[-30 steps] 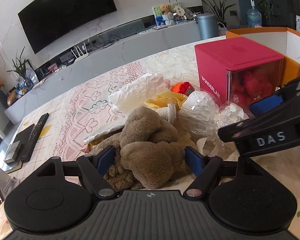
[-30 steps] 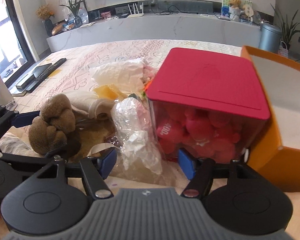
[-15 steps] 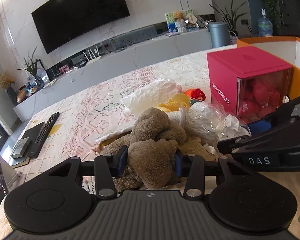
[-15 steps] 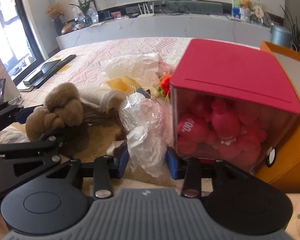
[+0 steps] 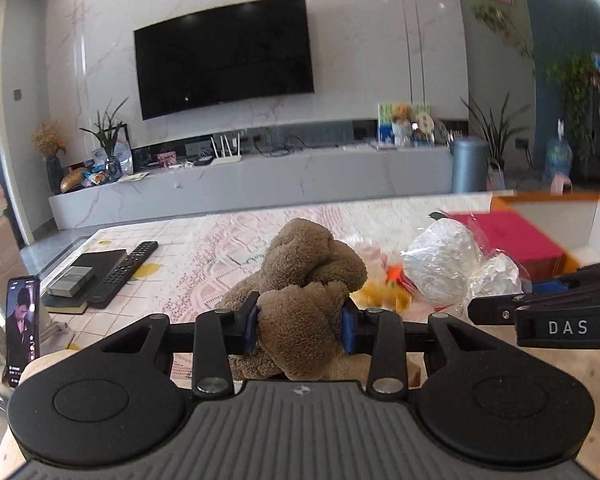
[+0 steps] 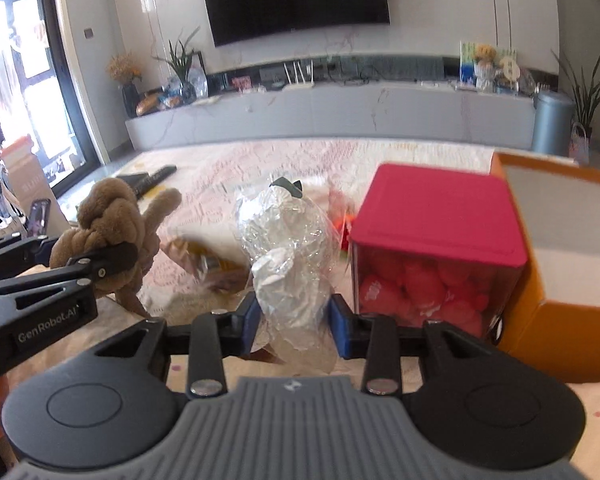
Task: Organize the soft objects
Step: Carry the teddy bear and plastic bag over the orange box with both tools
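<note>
1. A brown plush toy (image 5: pixel 306 280), fuzzy and knotted into lumps, is clamped between the blue pads of the left hand-held gripper (image 5: pixel 300 326) and raised off the desk (image 5: pixel 204 256).
2. A crinkled clear plastic bag (image 6: pixel 288 256) with something pale inside hangs upright, pinched in the right hand-held gripper (image 6: pixel 292 320).
3. A yellow soft item (image 5: pixel 380 296) and an orange-red one (image 5: pixel 394 270) lie blurred on the desk between them.

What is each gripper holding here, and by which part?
Left gripper, jaws closing: the brown plush, pinched at its lower lobe. Right gripper: the clear plastic bag, squeezed across its lower half.
</note>
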`<state>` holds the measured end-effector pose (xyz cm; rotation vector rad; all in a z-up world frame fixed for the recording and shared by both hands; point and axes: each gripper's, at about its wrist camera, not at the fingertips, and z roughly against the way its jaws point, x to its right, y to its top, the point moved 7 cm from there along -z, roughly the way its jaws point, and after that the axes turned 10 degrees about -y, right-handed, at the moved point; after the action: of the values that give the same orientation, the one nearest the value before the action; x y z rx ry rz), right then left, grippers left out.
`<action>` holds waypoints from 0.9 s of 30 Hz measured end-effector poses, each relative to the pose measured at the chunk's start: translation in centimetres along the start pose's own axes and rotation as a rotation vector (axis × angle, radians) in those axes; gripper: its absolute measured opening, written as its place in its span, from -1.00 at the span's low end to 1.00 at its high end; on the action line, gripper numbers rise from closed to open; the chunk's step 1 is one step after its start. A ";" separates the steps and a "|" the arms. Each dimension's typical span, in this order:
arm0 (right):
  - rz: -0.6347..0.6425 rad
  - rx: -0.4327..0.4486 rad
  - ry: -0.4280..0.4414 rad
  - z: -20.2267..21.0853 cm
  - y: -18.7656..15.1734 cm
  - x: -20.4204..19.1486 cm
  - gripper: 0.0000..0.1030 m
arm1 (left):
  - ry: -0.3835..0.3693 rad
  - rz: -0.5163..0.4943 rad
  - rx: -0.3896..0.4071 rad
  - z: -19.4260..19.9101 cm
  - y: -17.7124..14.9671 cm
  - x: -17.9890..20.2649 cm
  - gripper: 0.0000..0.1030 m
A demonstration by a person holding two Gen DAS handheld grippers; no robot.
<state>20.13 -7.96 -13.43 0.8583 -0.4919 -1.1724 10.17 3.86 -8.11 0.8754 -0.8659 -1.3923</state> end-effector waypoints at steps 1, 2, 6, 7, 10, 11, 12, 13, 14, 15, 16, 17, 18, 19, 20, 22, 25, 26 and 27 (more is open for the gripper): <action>-0.006 0.018 -0.001 0.7 0.3 0.1 -0.28 | -0.004 0.014 0.016 0.5 0.3 -0.1 -0.16; -0.014 0.031 -0.002 1.4 0.5 0.3 -0.28 | -0.007 0.026 0.031 0.9 0.7 -0.2 -0.16; -0.052 0.074 -0.012 3.6 1.1 1.2 -0.27 | -0.027 0.039 0.097 2.4 2.5 0.1 -0.16; -0.063 0.083 -0.013 4.2 1.2 1.4 -0.27 | -0.034 0.033 0.112 2.8 2.9 0.5 -0.16; -0.083 0.111 -0.016 5.6 1.6 2.2 -0.27 | -0.070 0.018 0.150 3.6 4.4 1.8 -0.18; -0.089 0.120 -0.018 6.1 1.7 2.5 -0.27 | -0.087 0.015 0.158 3.6 4.7 2.2 -0.18; -0.096 0.127 -0.021 6.5 1.8 2.7 -0.27 | -0.101 0.011 0.165 3.7 5.1 2.6 -0.18; -0.103 0.132 -0.024 6.8 1.9 3.1 -0.27 | -0.114 0.008 0.171 3.8 5.4 3.1 -0.18; -0.110 0.136 -0.027 7.1 2.1 3.5 -0.27 | -0.128 0.006 0.177 3.7 5.7 3.4 -0.18; -0.114 0.140 -0.031 7.5 2.1 3.8 -0.27 | -0.143 0.003 0.181 3.6 6.0 3.7 -0.18; -0.117 0.145 -0.035 7.8 2.3 4.2 -0.27 | -0.157 0.002 0.185 3.5 6.4 4.0 -0.18; -0.120 0.152 -0.040 8.2 2.4 4.7 -0.27 | -0.176 0.008 0.188 3.5 6.7 4.1 -0.18; -0.125 0.159 -0.047 8.6 2.6 5.1 -0.27 | -0.197 0.019 0.187 3.3 7.1 4.3 -0.18; -0.133 0.167 -0.057 9.1 2.7 5.7 -0.27 | -0.227 0.036 0.182 3.0 7.4 4.2 -0.18; -0.143 0.175 -0.068 9.5 2.8 6.4 -0.26 | -0.255 0.055 0.174 2.7 7.9 4.3 -0.18; -0.167 0.184 -0.090 10.2 3.0 7.7 -0.26 | -0.307 0.080 0.163 2.1 8.8 4.8 -0.18; -0.206 0.187 -0.122 10.9 3.2 9.8 -0.26 | -0.401 0.109 0.147 0.8 10.2 5.5 -0.18; -0.218 0.189 -0.133 11.2 3.2 10.7 -0.26 | -0.428 0.118 0.139 0.4 10.7 5.7 -0.18; -0.226 0.190 -0.144 11.3 3.2 11.4 -0.25 | -0.455 0.126 0.131 -0.1 11.2 6.0 -0.18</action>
<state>17.58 -21.82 -5.11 1.0170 -0.6439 -1.4177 15.16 -2.20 1.87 0.5941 -1.3470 -1.4589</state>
